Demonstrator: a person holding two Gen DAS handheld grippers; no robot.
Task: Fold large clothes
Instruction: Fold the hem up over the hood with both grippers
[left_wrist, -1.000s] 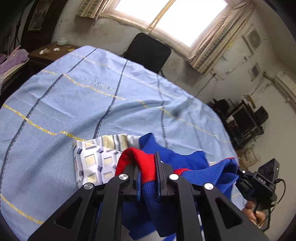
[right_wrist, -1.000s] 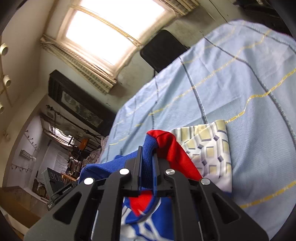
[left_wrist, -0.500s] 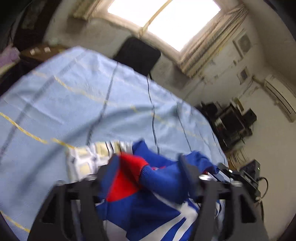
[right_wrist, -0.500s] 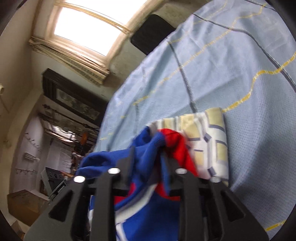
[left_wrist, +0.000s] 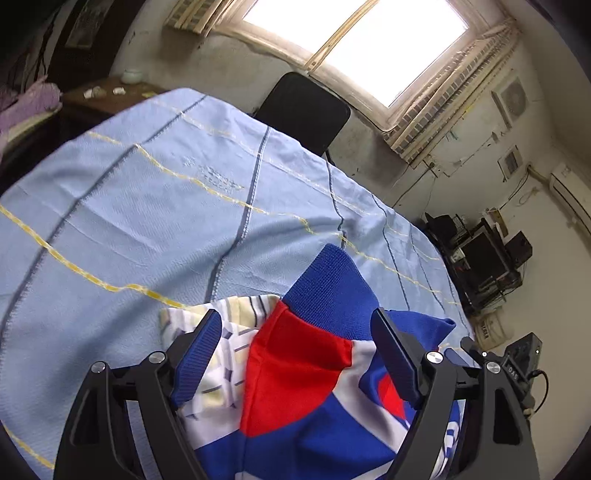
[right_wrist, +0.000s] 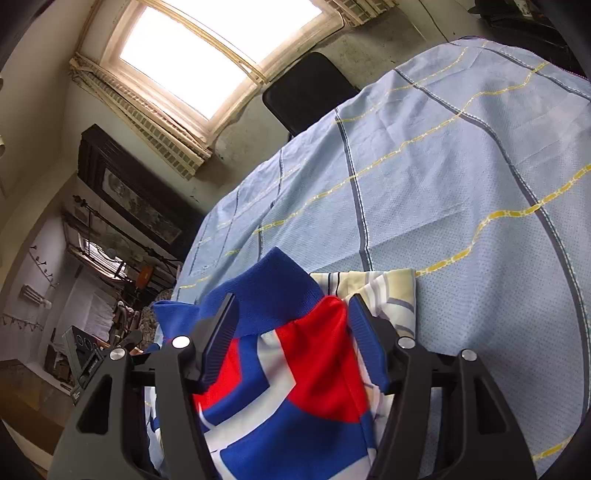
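A blue, red and white jersey (left_wrist: 299, 373) lies on the bed, on top of a folded patterned white and yellow cloth (left_wrist: 218, 373). Its blue ribbed collar points away from me. My left gripper (left_wrist: 295, 354) is open, one finger on each side of the jersey's red part, not holding it. In the right wrist view the same jersey (right_wrist: 295, 387) lies between the open fingers of my right gripper (right_wrist: 291, 332), with the patterned cloth (right_wrist: 384, 291) showing to the right.
The light blue checked bedsheet (left_wrist: 147, 221) covers the bed beyond the clothes. A black chair (left_wrist: 306, 110) stands at the far edge under the window. A dark side table (left_wrist: 99, 96) is at far left. The other gripper's camera (left_wrist: 517, 365) shows at right.
Both grippers have opened and let go of the jersey. Its collar has dropped flat onto the patterned cloth.
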